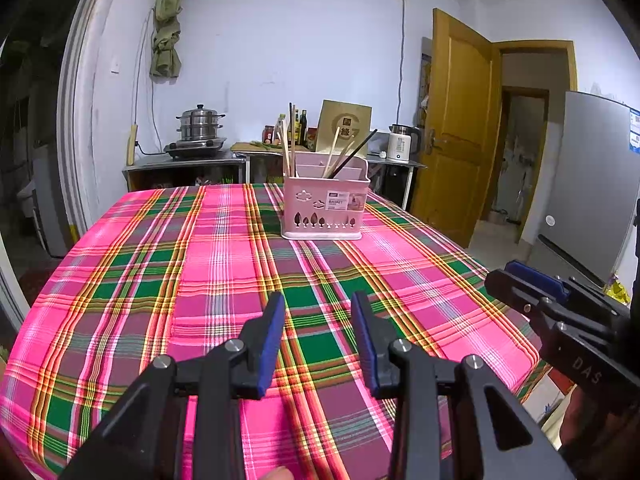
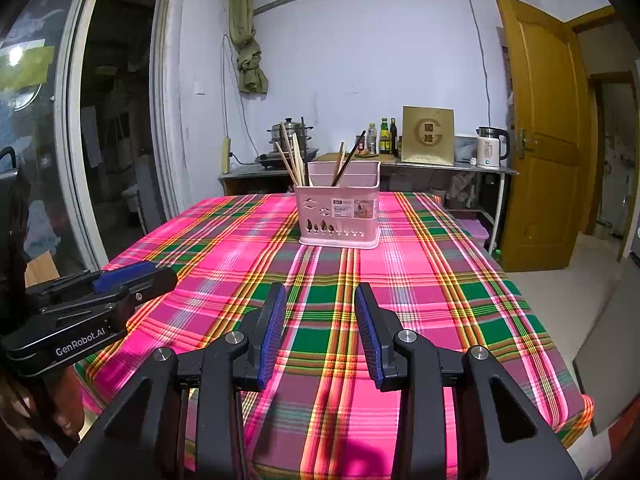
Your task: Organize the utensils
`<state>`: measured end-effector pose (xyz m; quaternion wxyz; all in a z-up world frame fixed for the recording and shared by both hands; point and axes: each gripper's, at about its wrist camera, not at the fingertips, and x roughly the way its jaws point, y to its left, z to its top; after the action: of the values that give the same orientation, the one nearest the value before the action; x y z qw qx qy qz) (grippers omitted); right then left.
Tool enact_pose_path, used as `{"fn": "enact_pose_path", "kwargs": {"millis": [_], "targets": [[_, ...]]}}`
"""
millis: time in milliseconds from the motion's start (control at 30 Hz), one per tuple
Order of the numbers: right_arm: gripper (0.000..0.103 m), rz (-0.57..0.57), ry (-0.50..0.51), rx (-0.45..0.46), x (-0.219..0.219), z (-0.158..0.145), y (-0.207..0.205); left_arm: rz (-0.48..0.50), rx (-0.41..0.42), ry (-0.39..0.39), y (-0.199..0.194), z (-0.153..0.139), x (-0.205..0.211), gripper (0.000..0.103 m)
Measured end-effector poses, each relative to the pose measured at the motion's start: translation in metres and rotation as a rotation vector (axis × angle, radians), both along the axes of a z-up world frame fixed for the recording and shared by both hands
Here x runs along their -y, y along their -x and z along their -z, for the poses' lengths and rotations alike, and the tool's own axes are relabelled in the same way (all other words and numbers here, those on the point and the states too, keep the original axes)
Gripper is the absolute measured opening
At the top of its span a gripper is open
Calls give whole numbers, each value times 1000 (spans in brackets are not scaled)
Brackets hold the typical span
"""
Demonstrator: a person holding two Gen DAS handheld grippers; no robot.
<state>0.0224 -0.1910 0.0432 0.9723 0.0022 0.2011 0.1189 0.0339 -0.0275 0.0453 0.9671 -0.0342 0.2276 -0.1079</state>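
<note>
The pink plastic basket (image 1: 324, 204), its label reading "BASKET", stands at the far middle of the table (image 1: 120, 300) under a pink-and-green plaid cloth, with chopsticks (image 1: 289, 148) upright inside. The left gripper (image 1: 318, 312), marked "GenRobot.AI" in the right wrist view, and the right gripper (image 2: 320, 304) hover near, jaws parted and empty. Behind are a steel steamer pot (image 1: 199, 125), white kettle (image 1: 402, 144) and wooden door (image 1: 452, 128).

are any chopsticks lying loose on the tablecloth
No, the plaid tablecloth is bare apart from the pink basket, and every chopstick in view stands inside it.
</note>
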Motion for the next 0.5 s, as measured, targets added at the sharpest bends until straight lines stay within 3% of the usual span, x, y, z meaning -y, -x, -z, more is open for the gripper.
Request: {"fn": "enact_pose_path", "kwargs": {"millis": [500], "targets": [[36,0,1,1,-2,0,-1,-1,1,-2,1,1,0,36]]}}
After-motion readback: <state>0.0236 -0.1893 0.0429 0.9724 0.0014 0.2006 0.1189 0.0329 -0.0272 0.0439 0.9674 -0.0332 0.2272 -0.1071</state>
